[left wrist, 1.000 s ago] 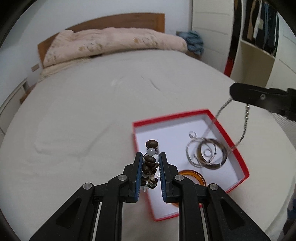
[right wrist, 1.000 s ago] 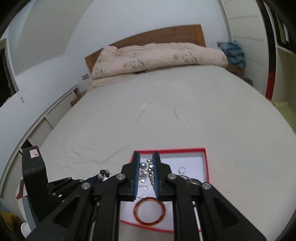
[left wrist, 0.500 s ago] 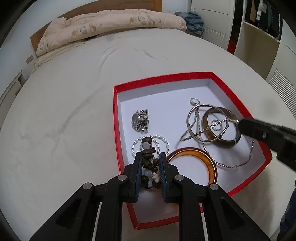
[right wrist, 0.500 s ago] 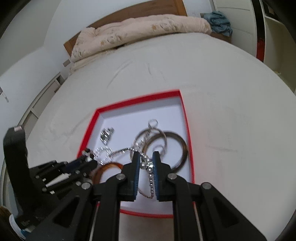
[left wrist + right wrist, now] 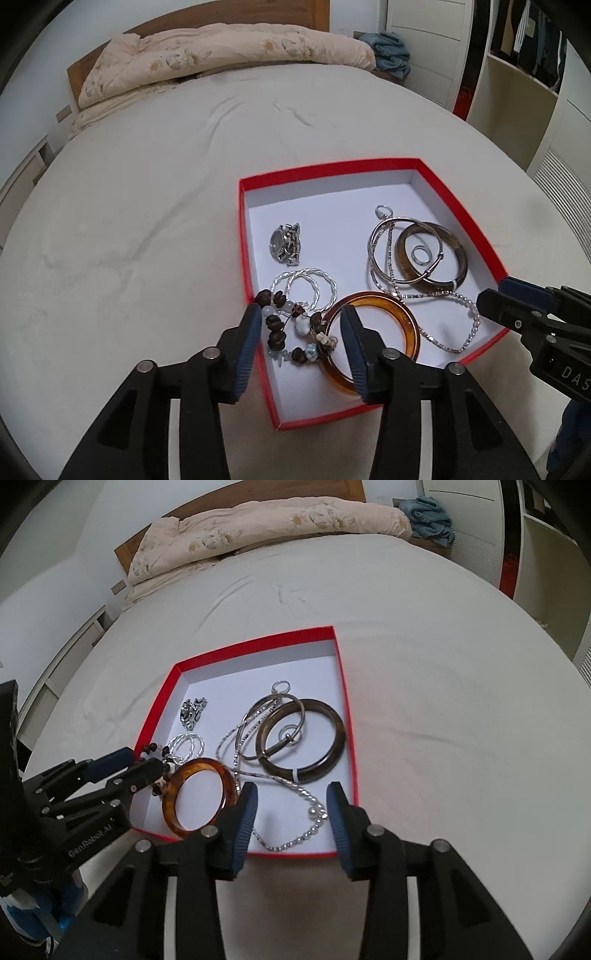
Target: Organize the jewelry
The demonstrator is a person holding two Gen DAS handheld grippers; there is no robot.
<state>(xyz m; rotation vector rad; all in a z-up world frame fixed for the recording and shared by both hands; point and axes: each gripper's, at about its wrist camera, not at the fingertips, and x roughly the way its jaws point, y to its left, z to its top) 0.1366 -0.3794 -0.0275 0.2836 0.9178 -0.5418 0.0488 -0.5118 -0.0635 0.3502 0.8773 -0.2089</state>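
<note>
A: Both our claws have just been opening. The left claw (image 5: 299,332) stands part open around the beaded bracelet (image 5: 291,332), which lies in the near left corner of the red box (image 5: 243,236) on the bed (image 5: 147,221), partly over the amber bangle (image 5: 373,332).

B: And the right claw (image 5: 291,805) is part open too, pads clear of the silver bead chain (image 5: 314,819) on the box floor between them.

A: Our worry is snagging. If we lift the left claw straight up, a bead strand could catch a pad and drag the bracelet back out.

B: The same goes for the chain: it seems to run under the dark bangle (image 5: 303,738), though we can't tell for sure, and a catch might tug that pile.
</note>
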